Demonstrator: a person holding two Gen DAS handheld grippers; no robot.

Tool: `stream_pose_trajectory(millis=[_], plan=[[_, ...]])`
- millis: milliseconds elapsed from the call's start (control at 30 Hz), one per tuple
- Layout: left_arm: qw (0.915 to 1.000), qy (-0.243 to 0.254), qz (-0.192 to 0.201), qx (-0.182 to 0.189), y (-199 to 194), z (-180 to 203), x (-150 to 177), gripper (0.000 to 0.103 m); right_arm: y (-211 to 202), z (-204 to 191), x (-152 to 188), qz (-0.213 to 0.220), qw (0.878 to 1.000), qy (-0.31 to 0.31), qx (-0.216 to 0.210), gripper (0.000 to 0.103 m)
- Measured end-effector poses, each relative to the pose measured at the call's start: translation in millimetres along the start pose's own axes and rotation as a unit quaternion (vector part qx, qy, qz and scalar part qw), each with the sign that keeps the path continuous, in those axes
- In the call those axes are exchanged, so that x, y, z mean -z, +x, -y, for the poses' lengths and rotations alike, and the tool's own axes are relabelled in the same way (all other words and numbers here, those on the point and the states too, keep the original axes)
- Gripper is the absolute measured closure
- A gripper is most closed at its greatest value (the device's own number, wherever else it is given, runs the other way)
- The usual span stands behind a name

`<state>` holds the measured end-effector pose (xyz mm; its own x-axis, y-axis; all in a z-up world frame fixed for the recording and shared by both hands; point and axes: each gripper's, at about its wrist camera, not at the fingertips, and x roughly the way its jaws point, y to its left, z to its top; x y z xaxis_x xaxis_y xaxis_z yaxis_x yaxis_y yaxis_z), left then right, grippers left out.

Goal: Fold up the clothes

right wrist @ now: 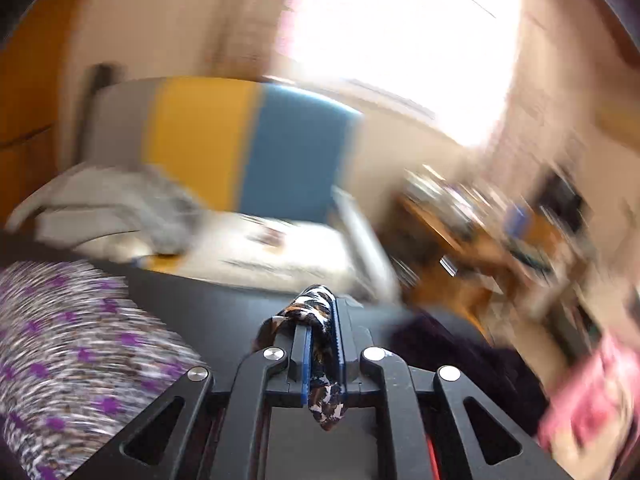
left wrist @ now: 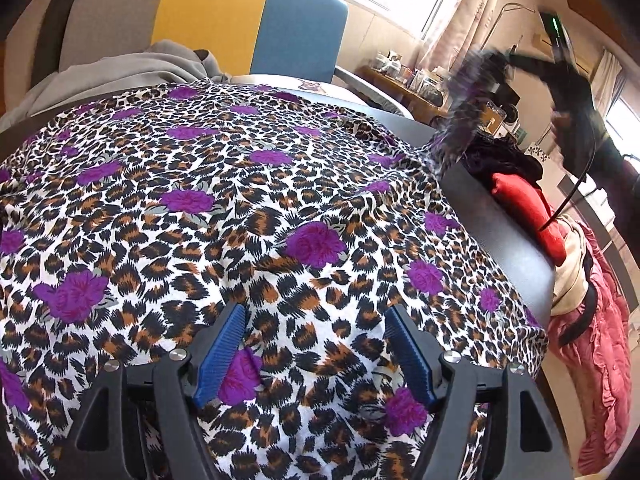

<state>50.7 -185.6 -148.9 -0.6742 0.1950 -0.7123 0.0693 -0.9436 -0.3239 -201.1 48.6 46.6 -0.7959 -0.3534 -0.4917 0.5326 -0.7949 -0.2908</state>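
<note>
A leopard-print garment with purple flowers [left wrist: 248,184] lies spread across a dark table [left wrist: 500,224]. My left gripper [left wrist: 316,312] hovers just over its near part, blue pads wide open with nothing between them. At the upper right of the left wrist view, my right gripper [left wrist: 500,64] is blurred and raised above the table's far corner. A strip of the garment's far right corner [left wrist: 456,120] stretches up to it. In the right wrist view the right gripper [right wrist: 320,304] is shut on a bunched fold of leopard fabric [right wrist: 316,312]. The rest of the garment [right wrist: 80,360] blurs past at the lower left.
A grey garment [left wrist: 120,68] lies at the table's far edge, before a grey, yellow and blue backrest [left wrist: 208,16]. Red, cream and pink clothes [left wrist: 532,208] are heaped off the table's right side, dark clothes [left wrist: 500,156] behind them. A cluttered wooden shelf [left wrist: 404,80] stands under the window.
</note>
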Motion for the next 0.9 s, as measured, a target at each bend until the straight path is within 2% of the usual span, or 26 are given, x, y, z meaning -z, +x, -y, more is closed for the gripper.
stream_pose_trajectory(millis=[67, 133, 200, 300, 333, 467, 533, 633, 667, 700, 767, 833, 900], plan=[[0.9999, -0.009, -0.001, 0.007, -2, -2, 0, 0.029, -5, -61, -12, 0.017, 0.995, -0.048, -0.084, 0.078], [0.9996, -0.022, -0.003, 0.018, -5, -5, -1, 0.029, -13, -116, -15, 0.026, 0.983, -0.099, -0.153, 0.042], [0.9989, -0.036, -0.005, 0.03, -8, -9, -2, 0.03, -21, -165, -6, 0.024, 0.971, -0.145, -0.187, 0.03], [0.9954, -0.081, -0.001, 0.052, -18, -22, -5, 0.03, -25, -195, 22, -0.004, 0.965, -0.167, -0.203, 0.027], [0.9936, -0.099, 0.004, 0.055, -23, -29, -8, 0.03, -22, -193, 36, -0.019, 0.965, -0.155, -0.211, 0.026], [0.9844, -0.162, 0.021, 0.064, -39, -63, -25, 0.03, -18, -177, 90, -0.083, 0.963, -0.067, -0.246, 0.024], [0.9802, -0.189, 0.023, 0.055, -40, -83, -43, 0.03, -11, -168, 117, -0.112, 0.959, -0.01, -0.261, 0.022], [0.9794, -0.197, 0.024, 0.034, -35, -97, -70, 0.03, 1, -162, 156, -0.147, 0.949, 0.062, -0.272, 0.019], [0.9835, -0.179, 0.028, 0.007, -35, -94, -80, 0.03, 3, -160, 168, -0.148, 0.947, 0.08, -0.273, 0.017], [0.9898, -0.136, 0.032, -0.026, -35, -84, -92, 0.03, 3, -159, 176, -0.143, 0.946, 0.093, -0.274, 0.016], [0.9967, -0.048, 0.036, -0.054, -27, -56, -105, 0.03, 2, -163, 176, -0.136, 0.945, 0.096, -0.281, 0.008], [0.9956, 0.059, 0.032, -0.066, -17, -18, -116, 0.03, 6, -167, 176, -0.137, 0.943, 0.095, -0.287, 0.0], [0.9844, 0.158, 0.015, -0.077, 7, 16, -123, 0.03, 6, -170, 176, -0.137, 0.944, 0.089, -0.287, 0.0]])
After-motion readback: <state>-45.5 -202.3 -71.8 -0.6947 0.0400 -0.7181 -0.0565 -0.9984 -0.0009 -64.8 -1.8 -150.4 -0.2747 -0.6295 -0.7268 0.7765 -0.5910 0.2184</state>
